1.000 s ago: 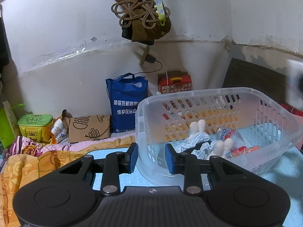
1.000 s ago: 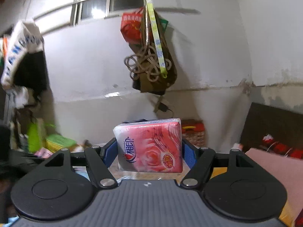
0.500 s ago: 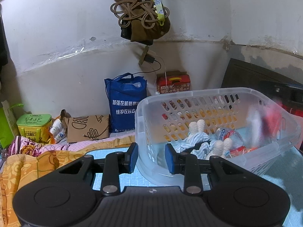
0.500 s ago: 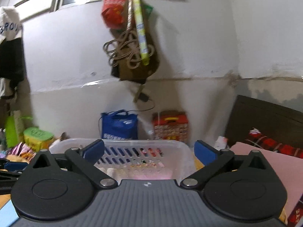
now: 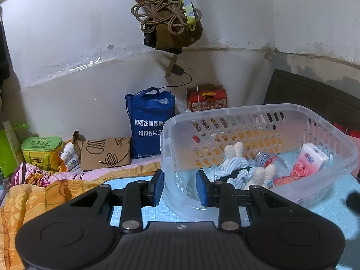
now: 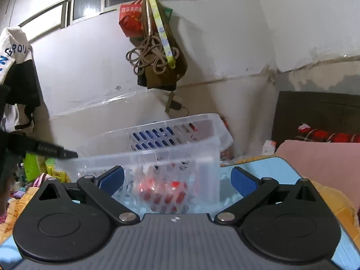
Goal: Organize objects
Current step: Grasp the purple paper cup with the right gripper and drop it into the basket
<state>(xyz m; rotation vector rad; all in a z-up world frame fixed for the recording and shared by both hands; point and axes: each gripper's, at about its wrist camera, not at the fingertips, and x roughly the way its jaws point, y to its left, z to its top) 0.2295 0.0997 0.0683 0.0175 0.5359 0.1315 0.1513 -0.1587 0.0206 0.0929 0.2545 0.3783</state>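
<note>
The clear perforated plastic basket (image 5: 258, 121) stands on a light-blue mat (image 5: 126, 182) spread over the bed. Inside it, a pink-and-white soft pack of tissues (image 5: 311, 159) leans against the basket's right wall, tilted. Beside it toward the middle lie a clear plastic bottle with a red-and-blue label (image 5: 270, 160) on its side and a blue-striped cloth with white fuzzy toy limbs (image 5: 234, 164).

The left gripper (image 5: 178, 186) has its blue pads closed on the basket's near-left corner wall, one pad outside and one inside.

The right gripper (image 6: 177, 180) faces the basket's outer right wall with its blue pads spread wide and nothing between them; the pack shows only as a blurred red patch through the plastic.

Behind the basket, by the wall, stand a blue fabric shopping bag (image 5: 150, 121) and a red printed carton (image 5: 207, 97).
</note>
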